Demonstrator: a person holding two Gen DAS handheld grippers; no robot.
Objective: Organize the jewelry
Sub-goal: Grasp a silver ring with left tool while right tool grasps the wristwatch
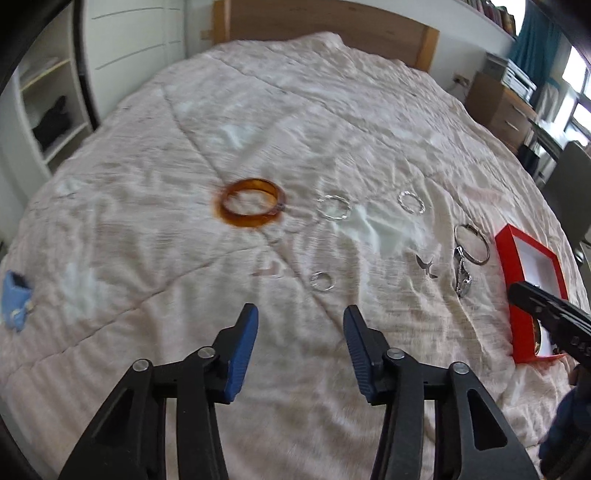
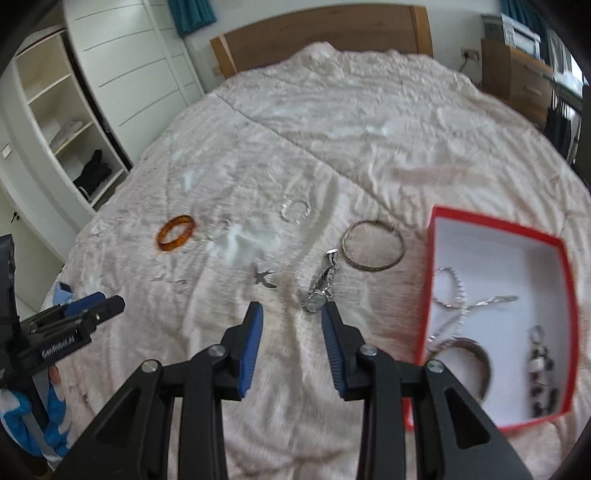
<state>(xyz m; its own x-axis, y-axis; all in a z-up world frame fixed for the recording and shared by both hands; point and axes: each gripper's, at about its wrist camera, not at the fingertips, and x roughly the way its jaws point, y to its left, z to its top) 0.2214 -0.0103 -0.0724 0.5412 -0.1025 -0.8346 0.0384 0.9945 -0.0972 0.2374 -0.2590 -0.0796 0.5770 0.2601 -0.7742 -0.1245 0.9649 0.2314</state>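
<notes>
**Jewelry on bed, both grippers empty**

Writing: the left hand-held gripper (image 2: 99, 306), seen from the right wrist view, carries white lettering reading roughly "GenRobot.AI"; motion blur makes it uncertain. No other legible labels.

Left hand-held gripper (image 1: 300, 321): jaws apart, nothing between them. Ahead of it lie a small ring (image 1: 322, 281) and, further off to the left, an amber bangle (image 1: 250, 204).

Right hand-held gripper (image 2: 291, 317): jaws apart, nothing clamped. A watch (image 2: 320, 291) lies just beyond its tips, a silver bangle (image 2: 373, 245) further ahead. A red box (image 2: 495, 229) to its right holds several pieces.

Surface: rumpled pale quilt (image 1: 295, 122) on a bed with wooden headboard (image 2: 317, 29). White wardrobe (image 2: 122, 74) at left.
</notes>
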